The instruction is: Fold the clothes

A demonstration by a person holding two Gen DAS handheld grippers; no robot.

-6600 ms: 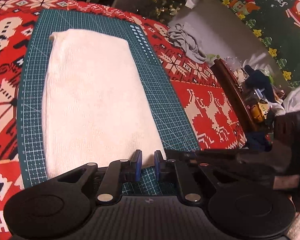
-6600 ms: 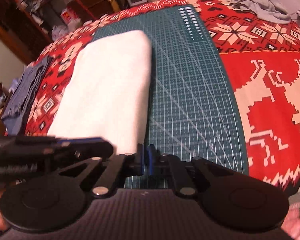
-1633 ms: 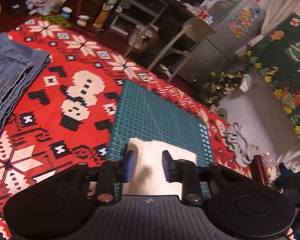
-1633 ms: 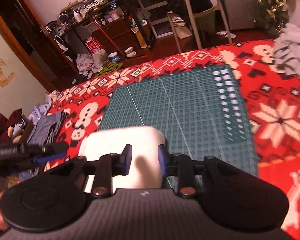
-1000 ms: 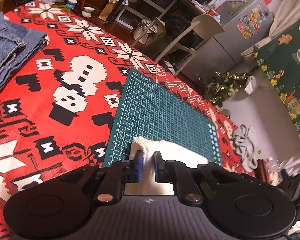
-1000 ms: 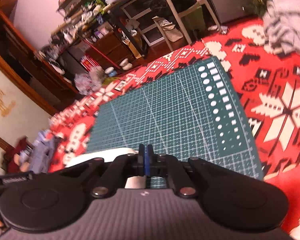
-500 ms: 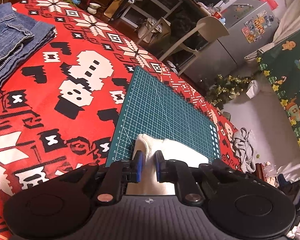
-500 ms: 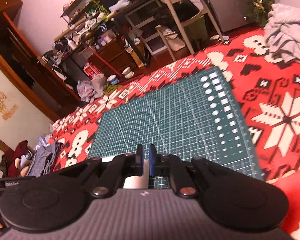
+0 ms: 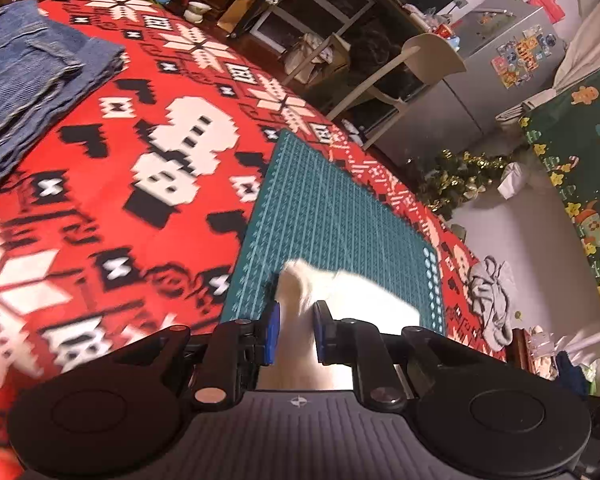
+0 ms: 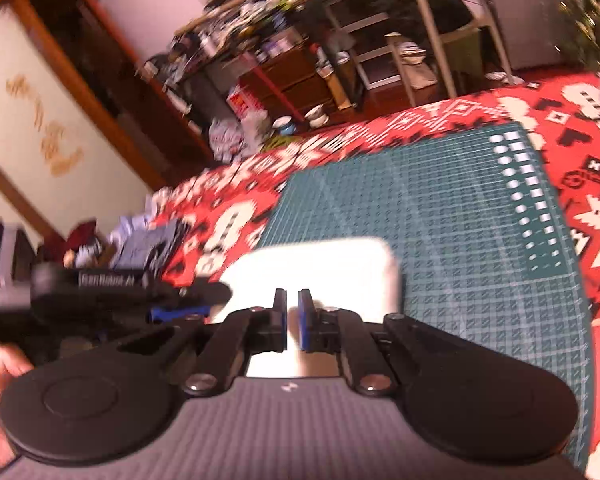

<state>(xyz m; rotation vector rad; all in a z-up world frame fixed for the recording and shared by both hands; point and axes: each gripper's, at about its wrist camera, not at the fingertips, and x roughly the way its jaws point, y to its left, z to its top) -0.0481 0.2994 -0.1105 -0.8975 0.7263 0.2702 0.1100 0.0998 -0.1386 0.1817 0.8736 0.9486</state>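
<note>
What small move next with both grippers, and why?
Probably draw both back clear of the white garment. The left gripper and right gripper both show a gap between their fingers, and the folded cloth lies on the green mat.

Both wrist views look close along the shared green mat (image 9: 332, 216)

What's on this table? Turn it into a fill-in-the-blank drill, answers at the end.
The folded garment is ____ in colour.
It lies on a green cutting ____.
The tablecloth beneath is mostly ____.
The left gripper is ____, not shut.
Missing words: white; mat; red; open.
</note>
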